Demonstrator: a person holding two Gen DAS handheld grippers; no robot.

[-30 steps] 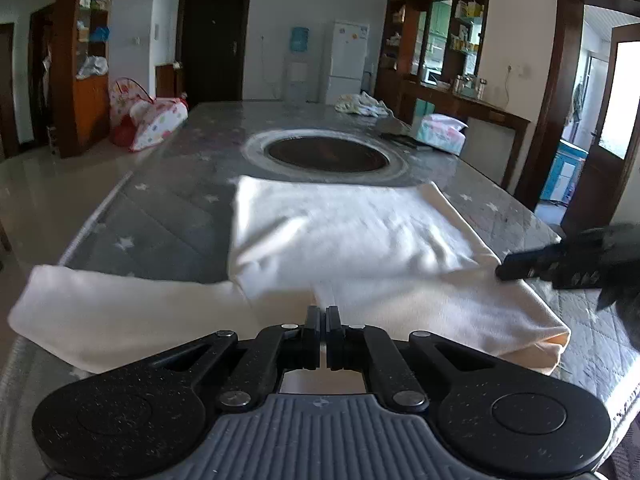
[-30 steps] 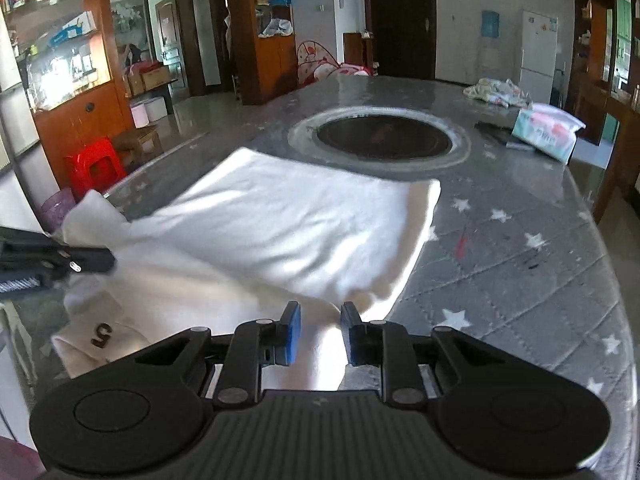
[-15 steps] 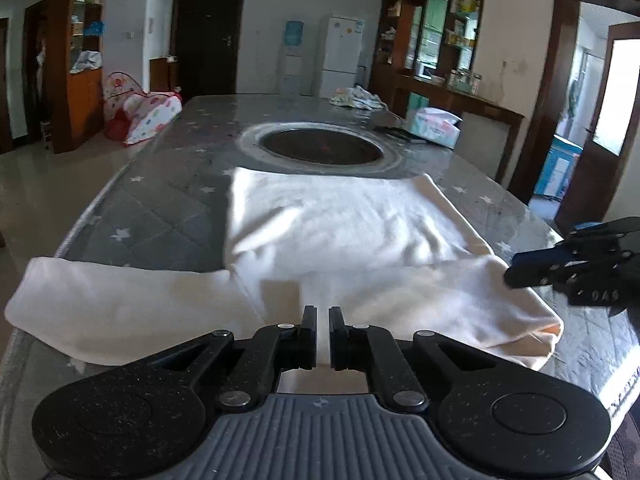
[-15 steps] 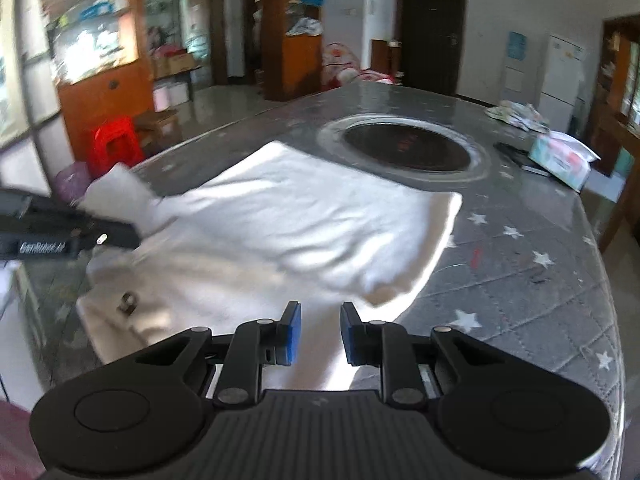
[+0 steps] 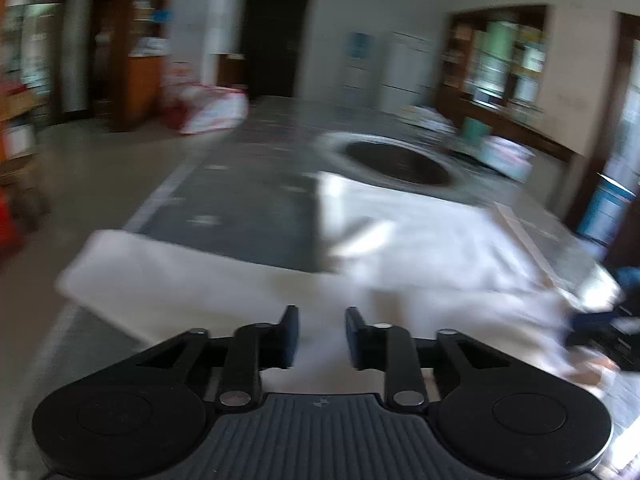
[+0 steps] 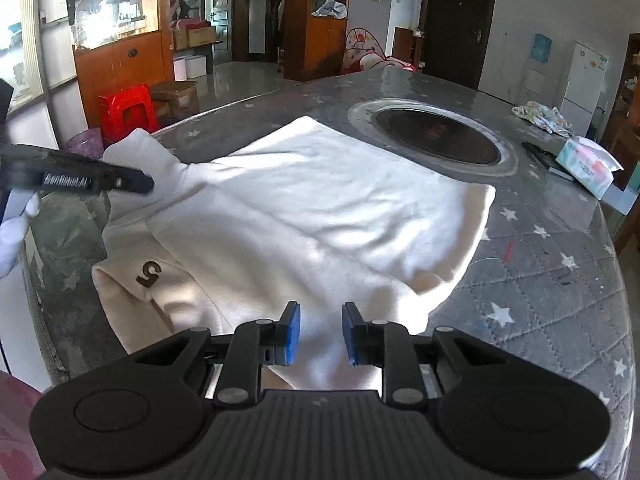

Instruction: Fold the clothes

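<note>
A cream-white garment [image 6: 304, 208] lies spread on the grey star-patterned table [image 6: 560, 280], one sleeve folded across its near part with a dark "5" mark [image 6: 147, 273]. In the blurred left wrist view the garment [image 5: 420, 248] shows with one sleeve [image 5: 160, 272] stretched out to the left. My left gripper [image 5: 318, 338] is open and empty above the garment's near edge; it also shows at the left of the right wrist view [image 6: 80, 178]. My right gripper [image 6: 317, 334] is open and empty over the garment's near right part.
A round dark recess [image 6: 436, 138] sits in the table's middle beyond the garment. A tissue pack [image 6: 588, 166], a dark flat item [image 6: 546, 156] and a crumpled cloth [image 6: 540, 116] lie at the far right. A red stool [image 6: 128, 110] stands on the floor left.
My left gripper has opened from shut and swung quickly, blurring its view. My right gripper has opened a little wider. The garment lies as before.
</note>
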